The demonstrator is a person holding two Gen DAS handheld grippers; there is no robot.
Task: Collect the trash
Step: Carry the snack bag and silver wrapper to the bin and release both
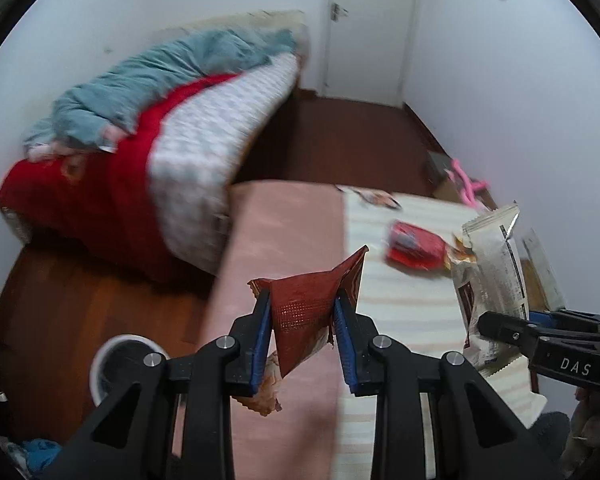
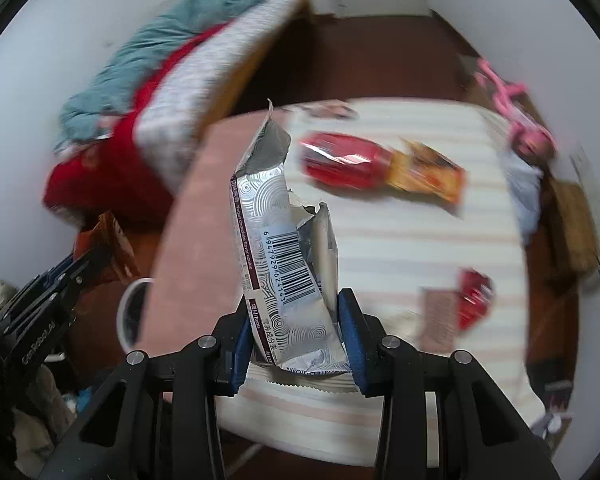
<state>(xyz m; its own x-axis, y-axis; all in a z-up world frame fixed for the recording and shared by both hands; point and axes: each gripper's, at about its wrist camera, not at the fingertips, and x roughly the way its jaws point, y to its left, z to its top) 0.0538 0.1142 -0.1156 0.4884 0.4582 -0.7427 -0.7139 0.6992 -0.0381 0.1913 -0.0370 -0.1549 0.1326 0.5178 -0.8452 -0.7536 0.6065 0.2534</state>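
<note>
Above the striped surface (image 2: 420,240), left hand-held gripper (image 1: 302,308) clamps brown wrapper (image 1: 308,300), right hand-held gripper (image 2: 296,340) clamps silver cookie wrapper (image 2: 276,240). Keep both clamped; release over white bin (image 1: 116,360) beside that surface.

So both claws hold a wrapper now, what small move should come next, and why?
Probably carry the left claw with its brown wrapper left and down over the white bin on the floor, then open. That bin sits just beside the table edge, nearest this claw. The right claw can hold its silver wrapper meanwhile; the red wrapper waits on the table.
</note>
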